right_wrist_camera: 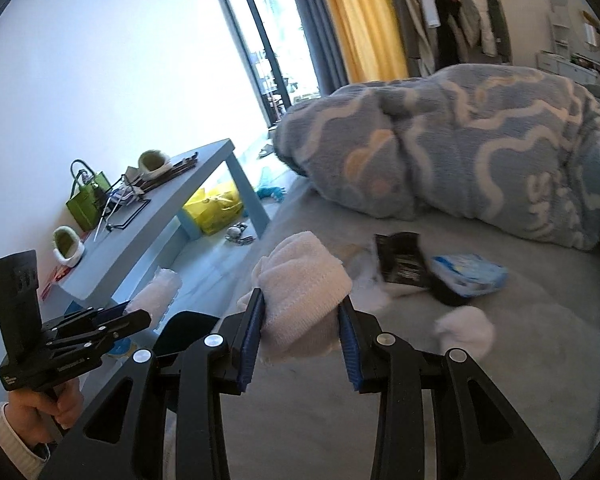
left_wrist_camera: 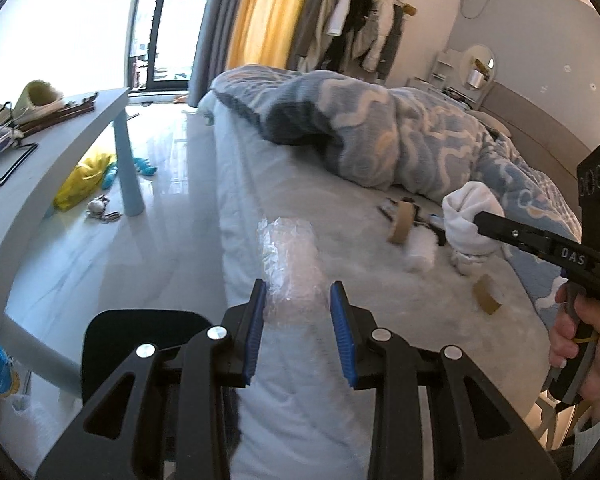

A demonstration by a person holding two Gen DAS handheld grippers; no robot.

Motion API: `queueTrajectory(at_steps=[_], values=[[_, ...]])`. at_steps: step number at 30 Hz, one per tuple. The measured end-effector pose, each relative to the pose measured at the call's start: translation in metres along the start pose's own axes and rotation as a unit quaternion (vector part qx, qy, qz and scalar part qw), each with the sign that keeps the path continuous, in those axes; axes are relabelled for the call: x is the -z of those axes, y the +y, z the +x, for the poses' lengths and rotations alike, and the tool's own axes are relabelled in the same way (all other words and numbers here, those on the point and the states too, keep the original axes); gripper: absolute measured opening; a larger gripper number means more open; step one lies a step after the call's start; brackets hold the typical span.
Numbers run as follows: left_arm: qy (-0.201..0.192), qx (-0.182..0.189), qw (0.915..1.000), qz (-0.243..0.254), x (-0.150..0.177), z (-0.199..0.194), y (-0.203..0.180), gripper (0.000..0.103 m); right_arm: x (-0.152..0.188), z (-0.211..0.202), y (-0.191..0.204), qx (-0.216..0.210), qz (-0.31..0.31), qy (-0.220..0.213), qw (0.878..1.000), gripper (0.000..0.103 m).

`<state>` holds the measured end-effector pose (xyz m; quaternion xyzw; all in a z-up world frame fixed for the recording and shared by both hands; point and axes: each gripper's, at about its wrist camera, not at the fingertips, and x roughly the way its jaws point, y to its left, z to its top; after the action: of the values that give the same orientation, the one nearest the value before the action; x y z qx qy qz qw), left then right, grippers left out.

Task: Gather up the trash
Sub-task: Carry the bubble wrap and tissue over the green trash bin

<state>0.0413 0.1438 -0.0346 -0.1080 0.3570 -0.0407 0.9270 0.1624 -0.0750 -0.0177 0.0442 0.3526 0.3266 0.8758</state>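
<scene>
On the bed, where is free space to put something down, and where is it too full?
The grey bed sheet is bare near the camera, between the right gripper with its white cloth and the white wad. It is crowded farther in: black packet, blue-white wrapper, then the blue blanket. The left gripper holds clear plastic wrap at the bed's edge.

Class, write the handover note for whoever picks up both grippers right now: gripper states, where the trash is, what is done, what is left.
Left gripper: shut on clear plastic wrap.
Right gripper: shut on white wad.
Both held above the bed.
Left on the bed: black packet, blue-white wrapper, small white wad, cardboard rolls.
No bin identifiable; nothing dropped yet.
</scene>
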Motion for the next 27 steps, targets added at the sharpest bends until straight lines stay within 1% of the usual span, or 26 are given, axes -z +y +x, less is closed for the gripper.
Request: queueTrajectory(at_steps=[7,13,15,24,27], values=[[0.006,-0.025,0.9995,-0.018,0.005,-0.006,0.036,0.035,-0.007,0.02,0.031,-0.026,-0.011,0.005,1.0,0.036],[0.013,-0.039,0.9988,-0.027,0.01,-0.01,0.062,0.035,-0.011,0.038,0.061,-0.047,-0.026,0.014,0.998,0.036],[0.018,-0.045,0.9984,-0.03,0.012,-0.011,0.071,0.035,-0.011,0.045,0.071,-0.058,-0.03,0.017,0.998,0.036],[0.051,-0.067,0.9951,-0.051,0.027,-0.009,0.113,0.035,-0.008,0.073,0.115,-0.082,-0.05,0.037,0.995,0.036],[0.068,-0.083,0.9928,-0.053,0.034,-0.006,0.127,0.035,-0.007,0.083,0.128,-0.09,-0.056,0.045,0.993,0.036]])
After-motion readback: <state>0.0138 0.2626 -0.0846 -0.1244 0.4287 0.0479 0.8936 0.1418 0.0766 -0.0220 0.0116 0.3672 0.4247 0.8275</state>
